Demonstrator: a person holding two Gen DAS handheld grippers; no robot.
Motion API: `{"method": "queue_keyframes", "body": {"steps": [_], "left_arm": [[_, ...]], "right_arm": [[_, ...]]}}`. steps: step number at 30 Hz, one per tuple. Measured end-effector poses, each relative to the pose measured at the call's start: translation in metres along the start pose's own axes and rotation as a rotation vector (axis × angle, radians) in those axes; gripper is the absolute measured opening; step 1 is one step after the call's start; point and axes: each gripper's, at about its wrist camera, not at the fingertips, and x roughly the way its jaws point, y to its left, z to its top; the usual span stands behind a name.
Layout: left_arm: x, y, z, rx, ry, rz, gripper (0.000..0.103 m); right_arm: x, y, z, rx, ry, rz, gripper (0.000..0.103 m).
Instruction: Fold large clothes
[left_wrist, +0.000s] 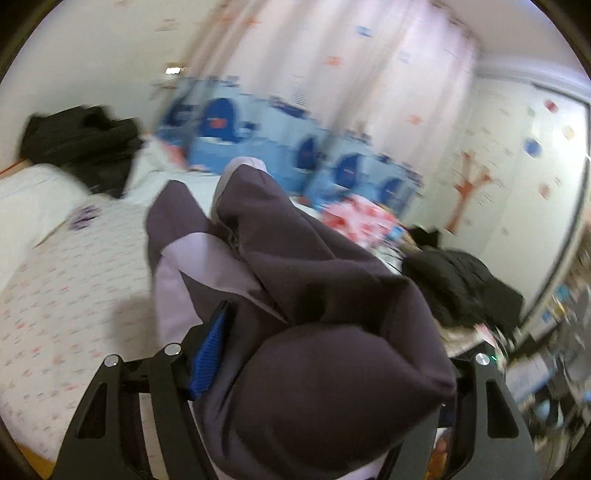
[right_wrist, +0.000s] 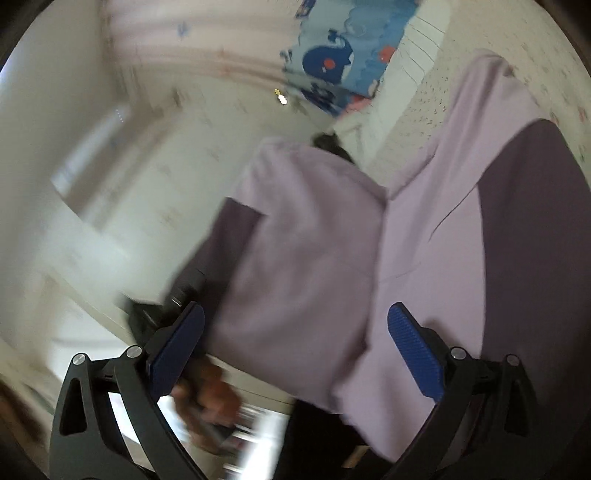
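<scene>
A large garment in dark purple and pale lilac hangs bunched over my left gripper above the bed. One blue pad shows at its left; the other finger is hidden under the cloth. The jaws are closed on the fabric. In the right wrist view the same garment hangs lifted in front of my right gripper. Its blue pads stand wide apart with cloth lying across the gap, not pinched.
A bed with a white patterned sheet lies below. Black clothes sit at its far left, another black pile at right. A blue whale-print cloth hangs behind. Pink curtains and a white wardrobe stand beyond.
</scene>
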Motion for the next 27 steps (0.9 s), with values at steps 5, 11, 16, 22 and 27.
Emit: {"method": "queue_keyframes", "body": {"steps": [5, 11, 16, 22, 27], "left_arm": [[0.052, -0.080, -0.037, 0.156, 0.103, -0.136, 0.067], [0.101, -0.153, -0.094, 0.333, 0.235, -0.268, 0.067], [0.130, -0.181, -0.114, 0.392, 0.313, -0.351, 0.067], [0.132, -0.184, -0.126, 0.454, 0.333, -0.373, 0.067], [0.113, -0.177, -0.122, 0.491, 0.356, -0.392, 0.067]], "right_arm": [[-0.062, -0.012, 0.048, 0.050, -0.152, 0.091, 0.096], [-0.113, 0.017, 0.117, -0.102, -0.171, -0.210, 0.096], [-0.068, 0.065, 0.153, -0.281, -0.001, -0.423, 0.096], [0.058, 0.081, 0.165, -0.457, 0.325, -0.631, 0.096], [0.126, 0.033, 0.151, -0.597, 0.496, -1.088, 0.096]]}}
